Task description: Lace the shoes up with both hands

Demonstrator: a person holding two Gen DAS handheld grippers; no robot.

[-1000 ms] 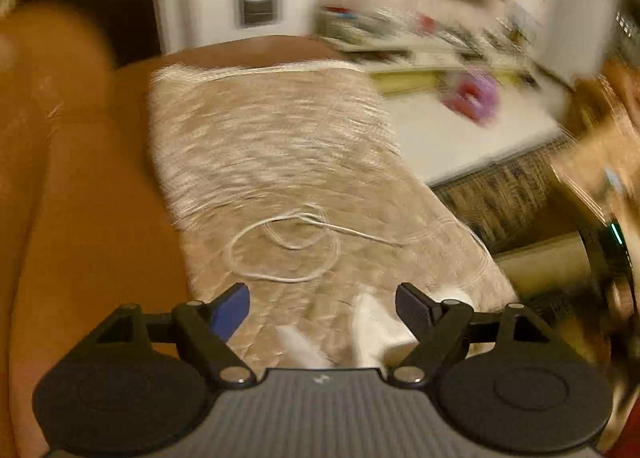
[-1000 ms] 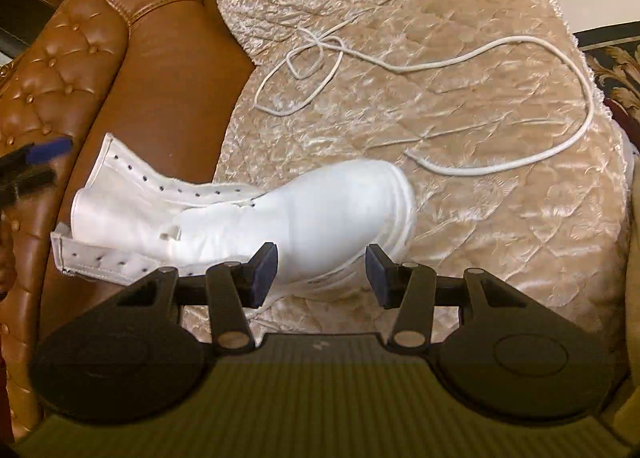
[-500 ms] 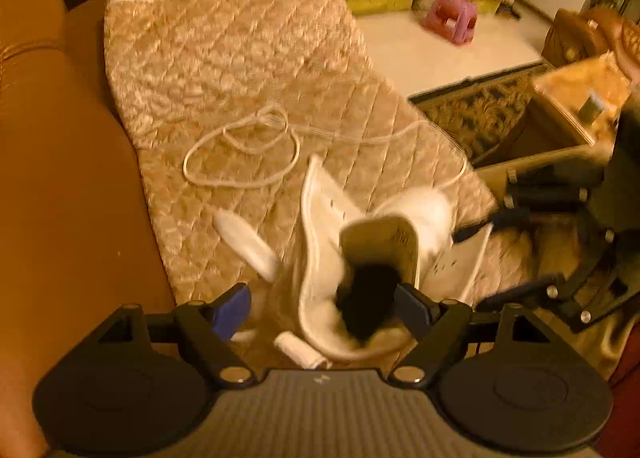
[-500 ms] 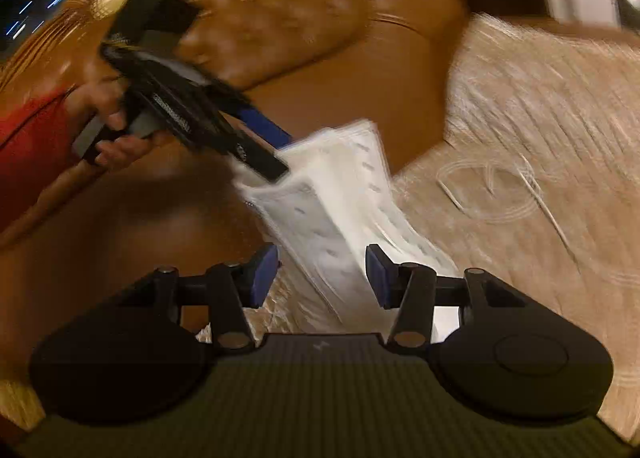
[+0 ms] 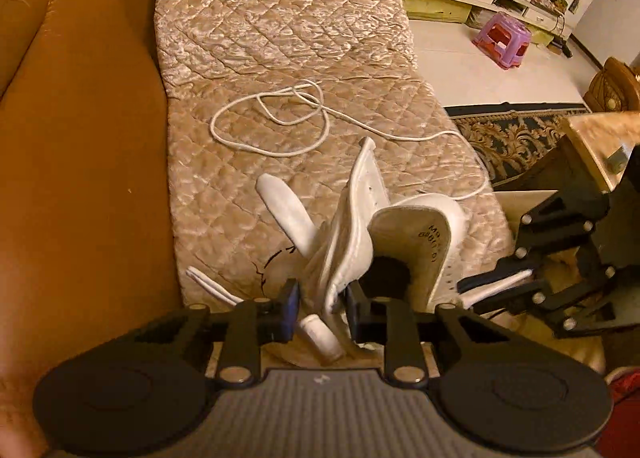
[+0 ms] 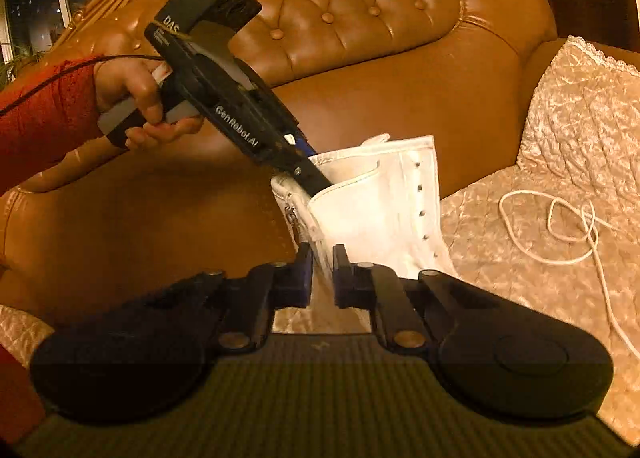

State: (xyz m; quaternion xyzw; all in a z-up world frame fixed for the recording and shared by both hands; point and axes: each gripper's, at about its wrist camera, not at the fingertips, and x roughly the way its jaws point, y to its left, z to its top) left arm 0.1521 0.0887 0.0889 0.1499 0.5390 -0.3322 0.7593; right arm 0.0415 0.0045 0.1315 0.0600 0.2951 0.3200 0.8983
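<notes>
— While the white boot (image 5: 360,242) stands upright on the quilted cover (image 5: 280,37) of the brown sofa (image 6: 400,69), where is each tool?
— Left tool (image 5: 320,310) comes down from above; its jaws are closing with the boot's collar edge between them.
— And the right tool (image 6: 320,278)?
— Its jaws are closing too, with the boot's side flap between the pads, low on the shaft.
— Where is the lace (image 5: 272,117)?
— Beyond the left tool, lying loose in loops on the cover, apart from the boot. From the right tool it lies off to the right.
— Who holds the left tool?
— A hand (image 6: 140,97) in a red sleeve (image 6: 44,105).
</notes>
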